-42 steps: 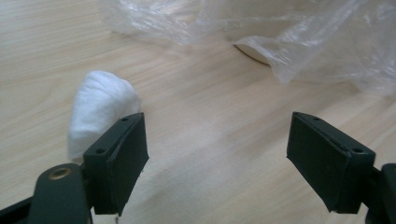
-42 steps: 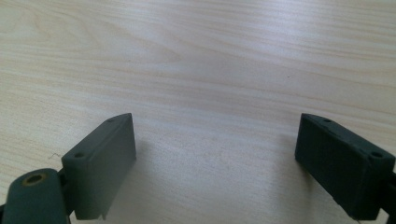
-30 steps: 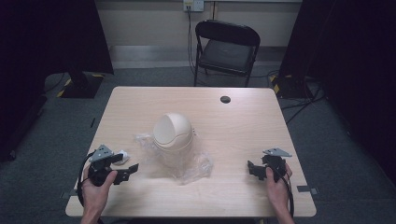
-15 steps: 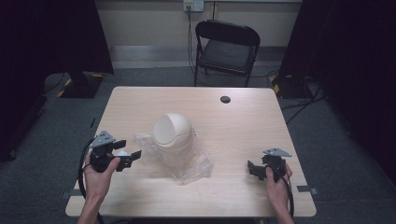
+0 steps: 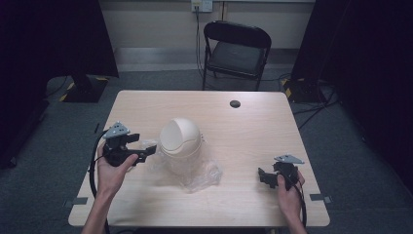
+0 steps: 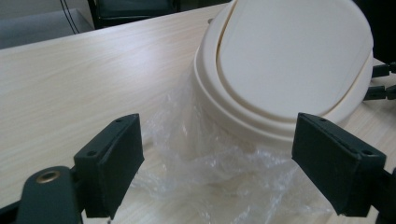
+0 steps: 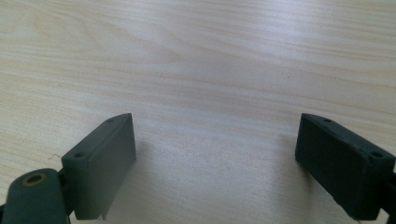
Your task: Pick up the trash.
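A cream bin with a domed swing lid (image 5: 180,144) stands mid-table, with a crumpled clear plastic bag (image 5: 197,175) around its base. My left gripper (image 5: 147,152) hovers just left of the bin and points at it. Its jaws have just been opening and nothing is between them. In the left gripper view the lid (image 6: 289,60) and bag (image 6: 219,172) lie just beyond the open left gripper (image 6: 217,154). My right gripper (image 5: 263,176) rests open near the table's front right. In its own view the right gripper (image 7: 217,154) faces bare wood (image 7: 210,70).
A small black round object (image 5: 235,104) lies toward the far edge of the light wooden table (image 5: 272,131). A black folding chair (image 5: 236,48) stands behind the table. Dark curtains hang on both sides.
My left gripper has risen from the table and moved away from the front edge, toward the bin. The right gripper and the bin have not moved.
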The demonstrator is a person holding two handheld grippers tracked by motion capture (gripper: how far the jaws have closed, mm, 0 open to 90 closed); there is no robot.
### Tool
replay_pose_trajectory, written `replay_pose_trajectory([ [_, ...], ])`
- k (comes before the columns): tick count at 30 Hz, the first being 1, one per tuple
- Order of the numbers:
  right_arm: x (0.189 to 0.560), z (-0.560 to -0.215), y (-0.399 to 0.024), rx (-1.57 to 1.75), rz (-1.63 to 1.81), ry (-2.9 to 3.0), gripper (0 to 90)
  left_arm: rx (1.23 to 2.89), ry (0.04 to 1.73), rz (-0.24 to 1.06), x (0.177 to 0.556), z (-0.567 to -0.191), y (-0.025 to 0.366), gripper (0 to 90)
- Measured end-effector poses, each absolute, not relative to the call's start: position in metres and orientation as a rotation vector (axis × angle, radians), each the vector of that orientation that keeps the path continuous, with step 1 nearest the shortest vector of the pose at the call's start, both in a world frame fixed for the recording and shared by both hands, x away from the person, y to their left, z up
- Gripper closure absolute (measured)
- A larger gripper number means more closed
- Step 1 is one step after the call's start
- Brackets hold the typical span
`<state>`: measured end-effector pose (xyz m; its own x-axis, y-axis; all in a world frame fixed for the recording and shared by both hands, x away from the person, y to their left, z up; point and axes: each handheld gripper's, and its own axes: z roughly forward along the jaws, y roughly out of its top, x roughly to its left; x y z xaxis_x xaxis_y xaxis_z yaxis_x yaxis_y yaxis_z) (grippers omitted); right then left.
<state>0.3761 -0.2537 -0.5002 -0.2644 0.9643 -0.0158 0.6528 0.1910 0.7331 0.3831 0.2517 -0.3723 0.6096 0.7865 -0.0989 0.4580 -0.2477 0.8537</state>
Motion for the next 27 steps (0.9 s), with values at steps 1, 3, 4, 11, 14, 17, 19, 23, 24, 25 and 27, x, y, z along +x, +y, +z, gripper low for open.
replay_pose_trajectory([
  [1,0.376,-0.5,-0.254,1.508,0.855,1.99,11.4,1.877,0.987,0.433,0.386,-0.369,0.25,18.2],
  [3,0.376,-0.5,-0.254,1.508,0.855,1.99,11.4,1.861,0.984,0.425,0.387,-0.367,0.249,18.2],
  [4,0.376,-0.5,-0.254,1.508,0.855,1.991,11.4,1.856,0.978,0.433,0.391,-0.364,0.247,18.2],
  [11,0.376,-0.5,-0.254,1.508,0.855,1.99,11.3,1.852,0.965,0.407,0.405,-0.361,0.239,18.1],
  [14,0.376,-0.5,-0.254,1.508,0.855,1.99,11.3,1.854,0.976,0.383,0.413,-0.364,0.235,18.2],
  [17,0.376,-0.5,-0.254,1.508,0.855,1.991,11.3,1.87,0.983,0.377,0.419,-0.367,0.23,18.2],
  [19,0.376,-0.5,-0.254,1.508,0.855,1.991,11.3,1.885,0.988,0.377,0.421,-0.368,0.228,18.2],
  [23,0.376,-0.5,-0.254,1.508,0.855,1.991,11.3,1.903,1.04,0.344,0.429,-0.376,0.225,18.6],
  [24,0.376,-0.5,-0.254,1.508,0.855,1.991,11.3,1.908,1.069,0.355,0.43,-0.377,0.225,19.8],
  [25,0.376,-0.5,-0.254,1.508,0.855,1.991,11.3,1.908,1.069,0.355,0.43,-0.377,0.225,21.6],
  [27,0.376,-0.5,-0.254,1.508,0.855,1.991,11.3,1.895,1.085,0.342,0.433,-0.38,0.224,21.6],
])
